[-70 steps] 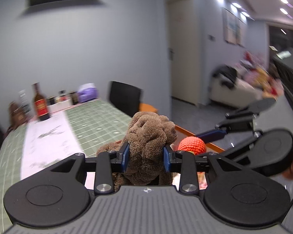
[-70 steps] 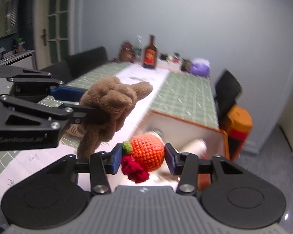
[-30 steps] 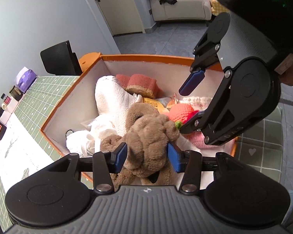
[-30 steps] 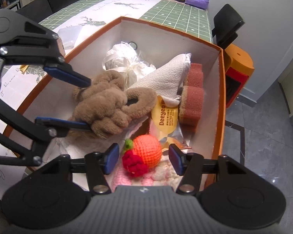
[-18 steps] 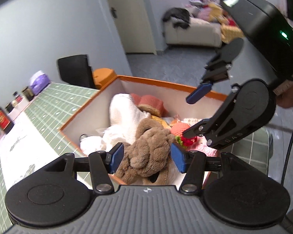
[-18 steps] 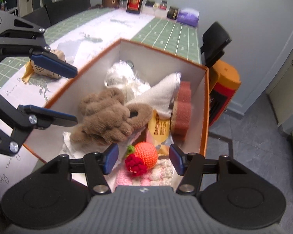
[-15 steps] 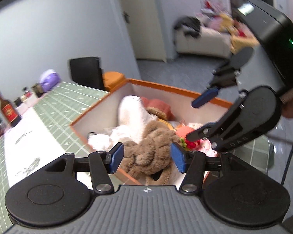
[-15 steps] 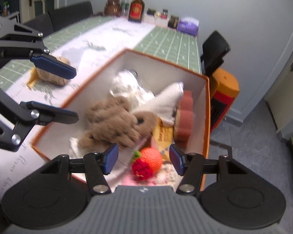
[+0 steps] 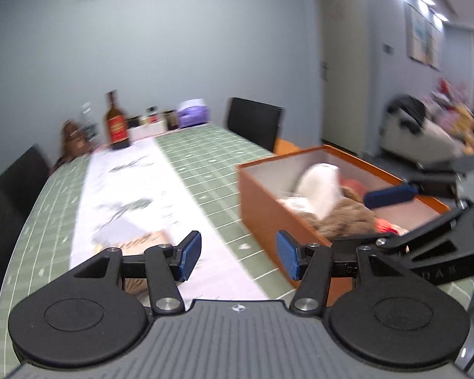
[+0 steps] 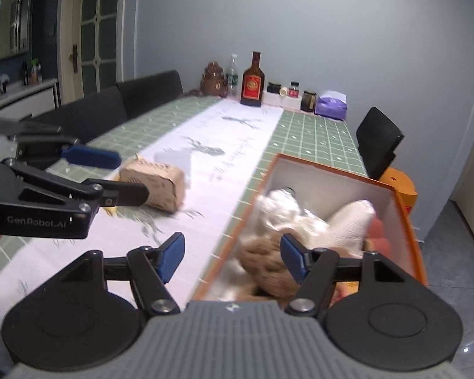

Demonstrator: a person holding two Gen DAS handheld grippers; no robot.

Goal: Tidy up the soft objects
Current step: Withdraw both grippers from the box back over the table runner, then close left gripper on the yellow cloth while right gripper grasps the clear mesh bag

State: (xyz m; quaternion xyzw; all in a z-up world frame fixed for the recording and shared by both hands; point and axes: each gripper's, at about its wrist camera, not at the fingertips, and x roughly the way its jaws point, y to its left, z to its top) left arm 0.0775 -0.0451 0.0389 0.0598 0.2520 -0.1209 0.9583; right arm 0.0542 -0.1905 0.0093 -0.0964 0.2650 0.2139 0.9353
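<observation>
Green checked surface [image 10: 316, 135] with a white runner [image 10: 224, 145]. At its far end, a brown bottle [image 10: 252, 79], small jars [image 10: 308, 101], a purple pack [image 10: 331, 102]. Black chairs [image 9: 254, 123] alongside.

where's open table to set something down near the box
Bare runner lies between the tan packet and the orange box, and on toward the bottle. Crowded: the box, packed with the brown plush and white cloth; jars line the far end.
</observation>
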